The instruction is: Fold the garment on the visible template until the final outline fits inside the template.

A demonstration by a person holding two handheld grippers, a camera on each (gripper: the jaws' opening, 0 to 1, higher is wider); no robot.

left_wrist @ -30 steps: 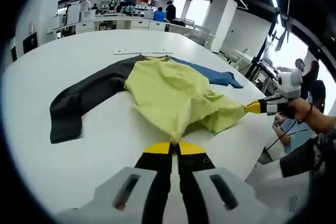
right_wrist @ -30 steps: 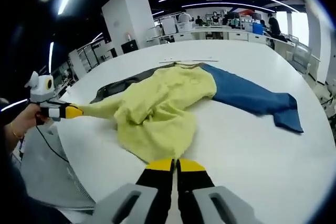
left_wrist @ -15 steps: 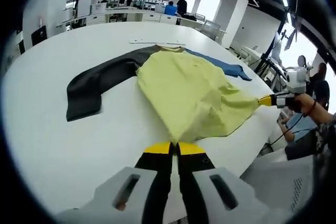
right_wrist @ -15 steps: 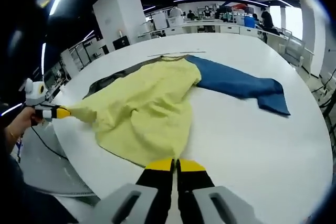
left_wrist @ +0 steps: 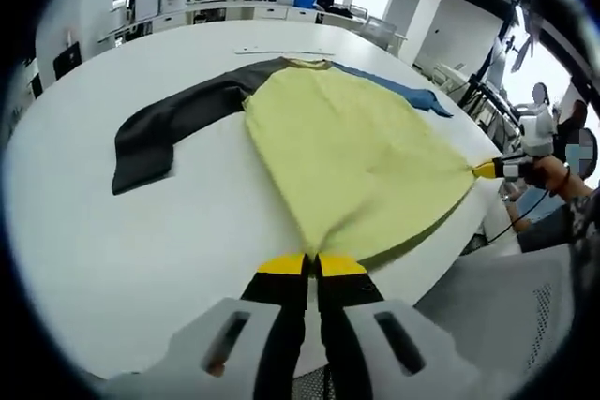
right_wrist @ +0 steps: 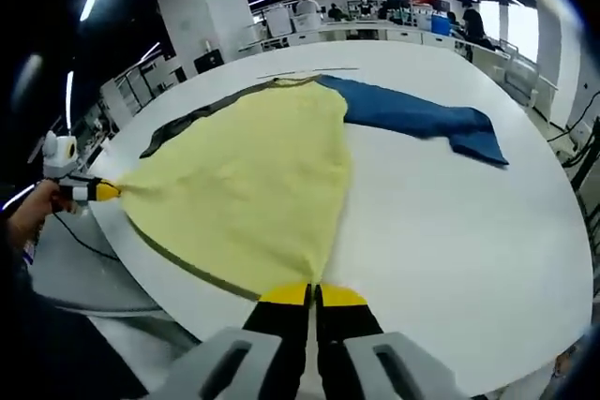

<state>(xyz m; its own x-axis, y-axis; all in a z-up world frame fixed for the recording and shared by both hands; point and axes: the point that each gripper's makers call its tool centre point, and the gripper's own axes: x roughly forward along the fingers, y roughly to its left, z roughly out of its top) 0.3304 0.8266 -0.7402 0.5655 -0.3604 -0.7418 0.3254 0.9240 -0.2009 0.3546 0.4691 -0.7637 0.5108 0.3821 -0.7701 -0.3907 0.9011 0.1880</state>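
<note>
In the left gripper view, the left hand-held gripper [left_wrist: 312, 264] has its jaws pressed together on one hem corner of the garment [left_wrist: 361, 152]. In the right gripper view, the right hand-held gripper [right_wrist: 312, 292] pinches the other hem corner the same way. Between them the yellow body is pulled taut and spread flat on the white bench [left_wrist: 131, 241], its hem near the bench edge. Farther off, a dark sleeve [left_wrist: 164, 128] lies out to one side and a blue sleeve [right_wrist: 422, 119] to the other. Beyond the collar, a thin pale strip [left_wrist: 281, 51] rests on the bench.
</note>
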